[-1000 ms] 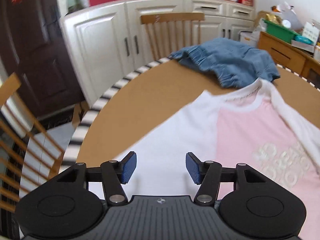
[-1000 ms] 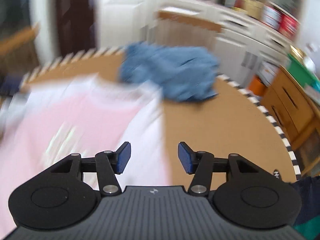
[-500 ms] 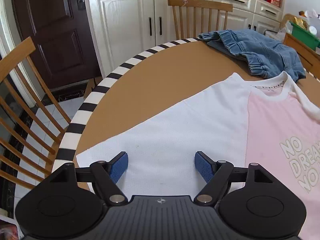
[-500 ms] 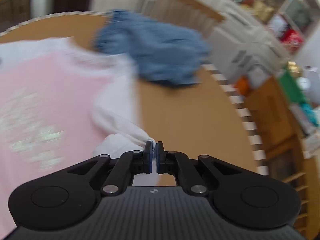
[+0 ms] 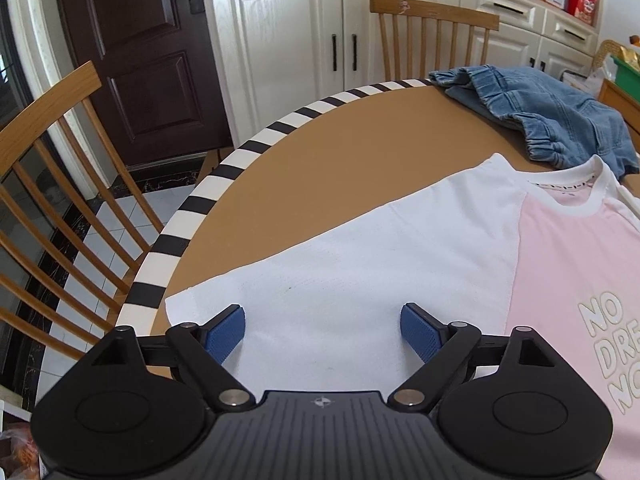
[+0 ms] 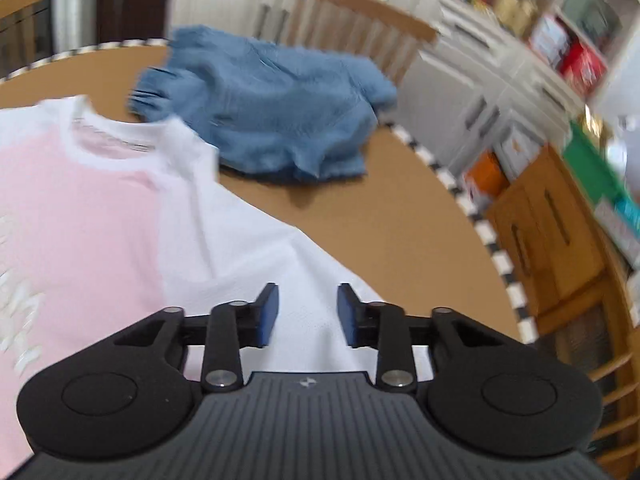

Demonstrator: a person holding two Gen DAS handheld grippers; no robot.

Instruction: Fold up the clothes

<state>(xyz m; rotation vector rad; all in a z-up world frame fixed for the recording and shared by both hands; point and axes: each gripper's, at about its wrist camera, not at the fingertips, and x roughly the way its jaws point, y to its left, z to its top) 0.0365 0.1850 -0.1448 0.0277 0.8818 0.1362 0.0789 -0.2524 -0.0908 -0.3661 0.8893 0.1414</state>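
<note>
A pink T-shirt with white sleeves [image 5: 440, 248] lies flat, front up, on the round brown table [image 5: 320, 152]. Its left sleeve is spread out toward the table's edge. My left gripper [image 5: 322, 330] is open wide just above that sleeve's end, holding nothing. In the right wrist view the shirt [image 6: 100, 208] has its right sleeve stretched toward me. My right gripper [image 6: 307, 314] is open over that sleeve's end, and the cloth lies loose below the blue pads [image 6: 269, 312]. A crumpled blue denim garment [image 5: 540, 116] lies beyond the collar; it also shows in the right wrist view [image 6: 272, 116].
The table has a black-and-white striped rim [image 5: 188, 220]. Wooden chairs stand at the left [image 5: 60, 184] and at the far side [image 5: 432, 32]. White cupboards [image 5: 288, 36] and a dark door [image 5: 136, 48] are behind. A wooden cabinet [image 6: 552, 236] stands at the right.
My right gripper, shut on the right sleeve half a second ago, has pulled it outward and opened, letting it go. My left gripper has opened wider and dropped toward the left sleeve.
</note>
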